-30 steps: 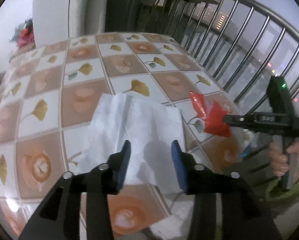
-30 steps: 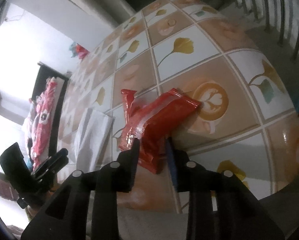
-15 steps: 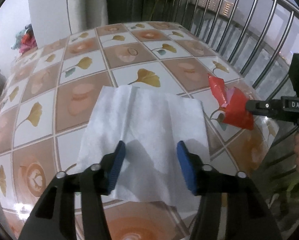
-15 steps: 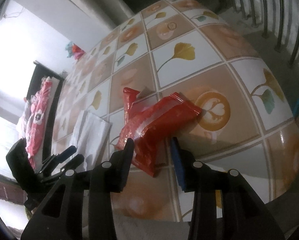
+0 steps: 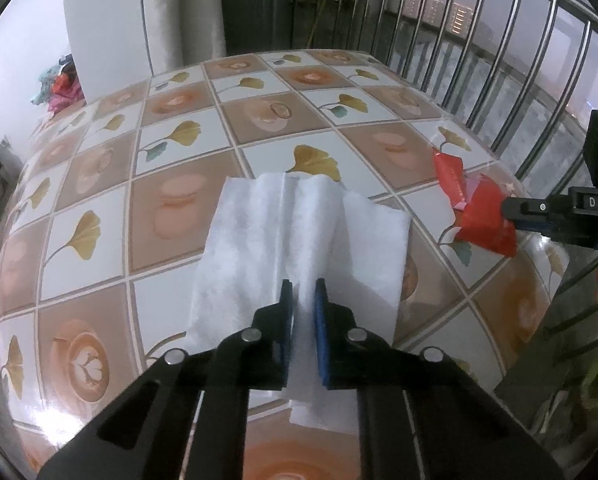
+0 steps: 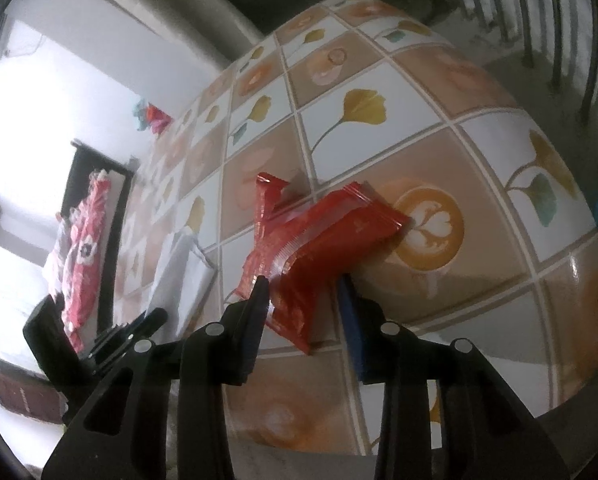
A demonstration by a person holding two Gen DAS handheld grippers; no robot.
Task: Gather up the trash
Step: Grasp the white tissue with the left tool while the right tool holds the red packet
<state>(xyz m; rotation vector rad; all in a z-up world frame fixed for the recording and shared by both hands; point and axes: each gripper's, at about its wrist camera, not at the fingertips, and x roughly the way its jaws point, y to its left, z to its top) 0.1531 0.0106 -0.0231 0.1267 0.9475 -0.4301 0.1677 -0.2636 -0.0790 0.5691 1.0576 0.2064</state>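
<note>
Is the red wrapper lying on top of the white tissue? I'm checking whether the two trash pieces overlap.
No: the red wrapper lies on bare tablecloth near the table's edge, clearly apart from the white tissue.

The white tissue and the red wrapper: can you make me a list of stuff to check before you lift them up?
1. Left gripper pinching the white tissue: ok, its jaws are closing on a bunched fold.
2. Whole tissue gathered: not ok, most still lies spread on the tablecloth.
3. Red wrapper between the right gripper fingers: ok, its near end sits there while the jaws are closing.
4. Wrapper firmly gripped: cannot tell, one pad looks short of it.
5. Second red piece caught too: cannot tell.
6. Trash bin in sight: not ok, none visible.
</note>
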